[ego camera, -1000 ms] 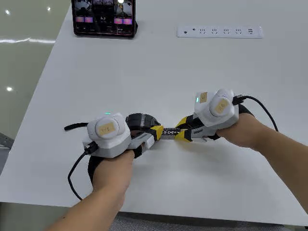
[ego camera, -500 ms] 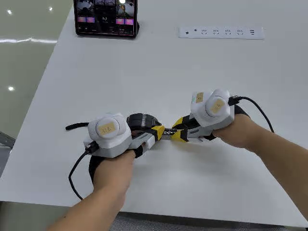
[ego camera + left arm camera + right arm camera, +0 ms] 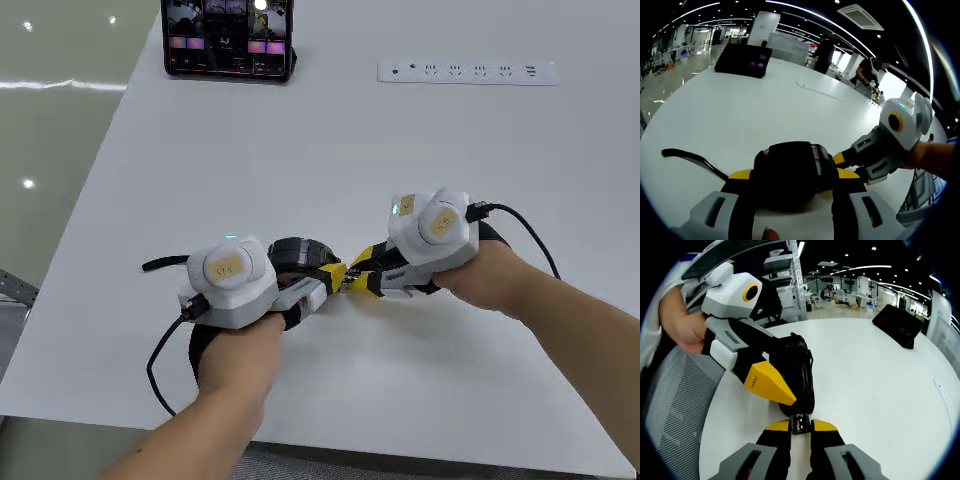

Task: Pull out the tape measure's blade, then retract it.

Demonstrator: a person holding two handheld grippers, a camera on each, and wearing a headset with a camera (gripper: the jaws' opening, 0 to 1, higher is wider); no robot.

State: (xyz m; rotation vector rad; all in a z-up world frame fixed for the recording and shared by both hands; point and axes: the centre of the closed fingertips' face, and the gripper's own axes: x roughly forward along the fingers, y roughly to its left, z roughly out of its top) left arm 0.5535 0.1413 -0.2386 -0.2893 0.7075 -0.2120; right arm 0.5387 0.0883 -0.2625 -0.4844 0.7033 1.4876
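Note:
A black tape measure (image 3: 298, 254) lies on the white table (image 3: 300, 150), and my left gripper (image 3: 312, 278) is shut on its case. In the left gripper view the case (image 3: 792, 167) sits between the yellow jaw tips of the left gripper (image 3: 792, 176). My right gripper (image 3: 362, 280) is close on the right, shut on the blade's end hook. In the right gripper view the hook (image 3: 800, 422) is pinched by the right gripper (image 3: 800, 426), almost against the case (image 3: 797, 370). Very little blade shows between the two grippers.
The tape measure's black wrist strap (image 3: 165, 263) trails left on the table. A dark screen device (image 3: 228, 40) stands at the far edge, and a white power strip (image 3: 465, 72) lies to its right. The table's near edge (image 3: 400, 455) runs just below my hands.
My right gripper has moved left toward the case with the hook held, and the exposed blade has shrunk to almost nothing. The left gripper has held still.

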